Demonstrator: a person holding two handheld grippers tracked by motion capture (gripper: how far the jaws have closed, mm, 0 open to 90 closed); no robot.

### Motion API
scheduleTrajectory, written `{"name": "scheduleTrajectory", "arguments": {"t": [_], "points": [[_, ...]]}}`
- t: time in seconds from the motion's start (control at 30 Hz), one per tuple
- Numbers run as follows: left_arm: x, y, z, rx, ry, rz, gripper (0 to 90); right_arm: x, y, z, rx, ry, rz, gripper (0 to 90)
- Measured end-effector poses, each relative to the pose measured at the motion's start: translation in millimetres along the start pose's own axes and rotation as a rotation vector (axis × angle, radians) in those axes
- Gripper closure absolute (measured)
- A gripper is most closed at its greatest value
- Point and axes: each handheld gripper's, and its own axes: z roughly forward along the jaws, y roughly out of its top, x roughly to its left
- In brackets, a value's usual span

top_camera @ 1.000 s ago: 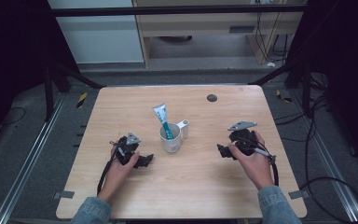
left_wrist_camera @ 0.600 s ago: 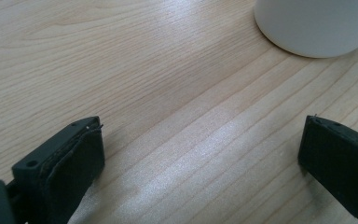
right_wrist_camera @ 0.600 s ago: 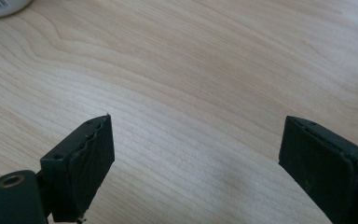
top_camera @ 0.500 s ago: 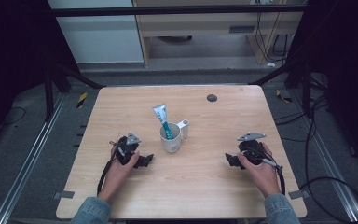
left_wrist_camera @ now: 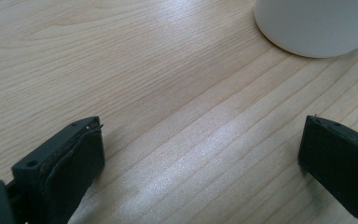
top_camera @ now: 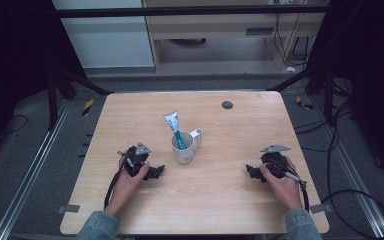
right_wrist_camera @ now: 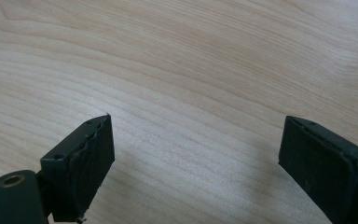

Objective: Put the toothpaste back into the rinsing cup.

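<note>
White mug [top_camera: 183, 151] stands near the centre of the high view, on a light wooden table [top_camera: 230, 200]. A blue-and-white toothpaste tube [top_camera: 174, 127] leans out of the mug toward the upper left, and a small white cylinder [top_camera: 198, 138] stands touching its right side. Lower left of the mug, a hand [top_camera: 130, 181] rests the left gripper [top_camera: 156, 171] on the table, its tip pointing right toward the mug. Well apart at the lower right of the frame, another hand [top_camera: 279, 181] rests the right gripper [top_camera: 250, 172] on the wood, pointing left.

Left gripper view: the two black jaws stand wide apart over bare wood, and the mug's white base [left_wrist_camera: 314, 25] sits in the upper right corner.

Right gripper view: the jaws are spread wide over bare wood grain, holding nothing.
</note>
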Motion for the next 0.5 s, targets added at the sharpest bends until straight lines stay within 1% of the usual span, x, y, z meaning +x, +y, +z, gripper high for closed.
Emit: {"name": "scheduleTrajectory", "arguments": {"t": [0.27, 0.5], "points": [[0.1, 0.1, 0.0, 0.000, -0.001, 0.001, 0.0, -3.1, 0.6, 7.3, -0.015, -0.001, 0.035, 10.8], [0.2, 0.1, 0.0, 0.000, -0.001, 0.002, 0.0, -3.7, 1.3, 12.5, -0.018, -0.007, 0.046, 10.3]]}}
